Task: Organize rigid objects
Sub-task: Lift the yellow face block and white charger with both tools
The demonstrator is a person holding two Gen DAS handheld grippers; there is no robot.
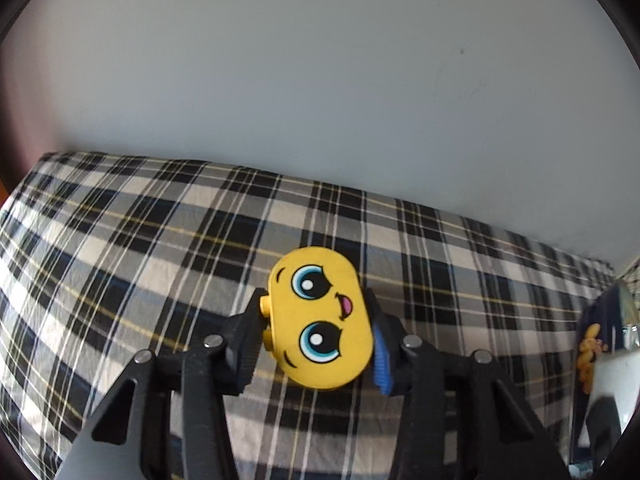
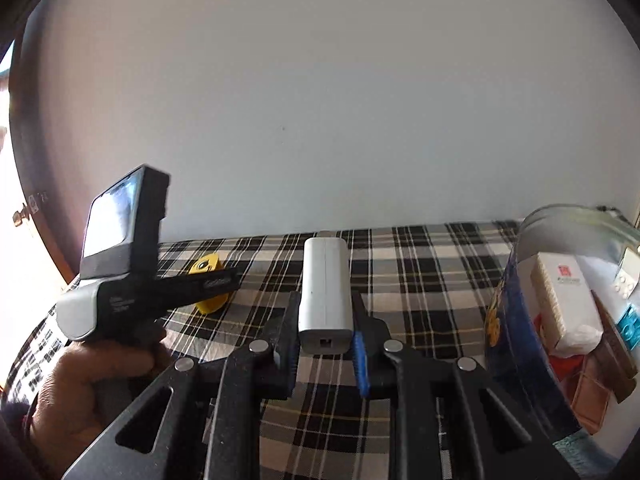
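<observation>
Surface: plaid-covered surface (image 1: 120, 240), its far edge against a plain wall (image 1: 320, 80).
Left gripper (image 1: 318, 330): jaws drawn in on the yellow face block (image 1: 320, 322), pads against its two long sides; no frame shows whether it is lifted clear of the cloth.
Block position: near the middle of the surface, long axis running away from the left gripper, printed face up.
Right gripper (image 2: 326, 334): pinching a white rectangular case (image 2: 326, 292) by its near end, long axis pointing to the far edge.
Bin (image 2: 560, 300): metal-rimmed, at the right edge, already holding boxed items.
Key relation: the bin lies right of both grippers; the right one, just beside it, is nearer, so its case likely goes in first.
</observation>
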